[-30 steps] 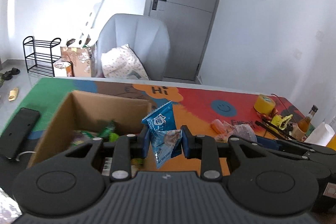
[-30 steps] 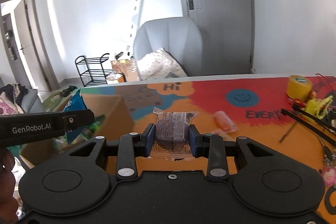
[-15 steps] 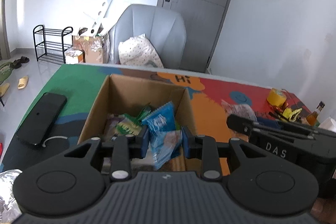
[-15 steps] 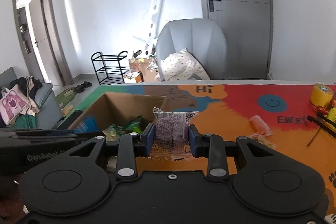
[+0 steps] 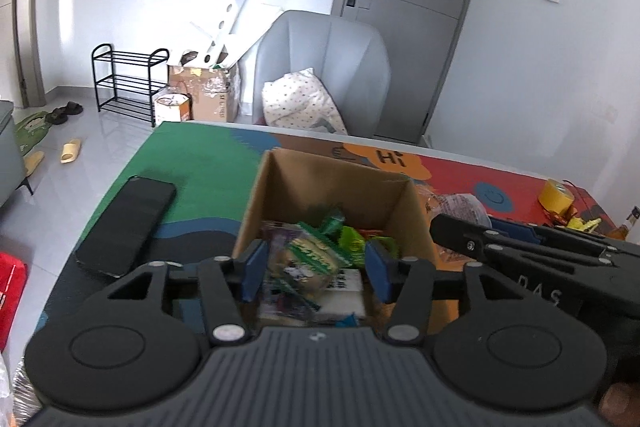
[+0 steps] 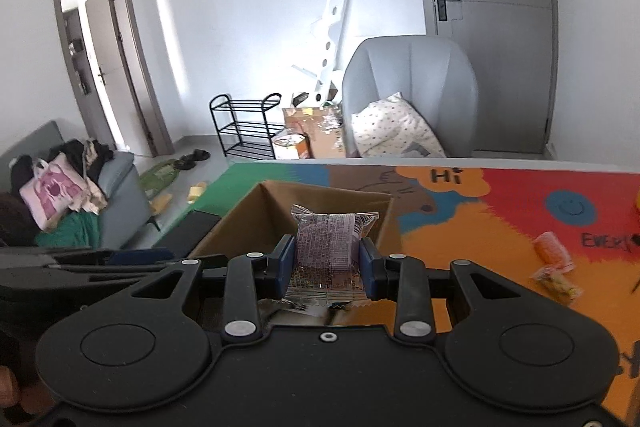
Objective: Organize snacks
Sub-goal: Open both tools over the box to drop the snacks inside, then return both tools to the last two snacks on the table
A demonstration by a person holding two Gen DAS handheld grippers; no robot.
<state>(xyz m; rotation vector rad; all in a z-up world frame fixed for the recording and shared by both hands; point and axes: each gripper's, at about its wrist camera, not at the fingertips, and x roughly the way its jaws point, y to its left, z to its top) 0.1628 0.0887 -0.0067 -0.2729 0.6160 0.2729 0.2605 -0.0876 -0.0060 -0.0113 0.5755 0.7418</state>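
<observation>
Above the cardboard box [image 5: 332, 183] of snacks, the left hand-held gripper [image 5: 316, 275] is opening, nothing between its pads; the right hand-held gripper [image 6: 326, 261] clamps a purple wrapped snack [image 6: 326, 247], likely dropped in next.

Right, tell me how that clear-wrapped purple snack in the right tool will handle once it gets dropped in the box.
The purple snack pack is probably light, sitting steady between the right tool's pads. Its crinkled clear wrapper looks slippery, with floppy sealed ends. Being a flat packet, it should land and stay put in the cardboard box rather than roll.
</observation>
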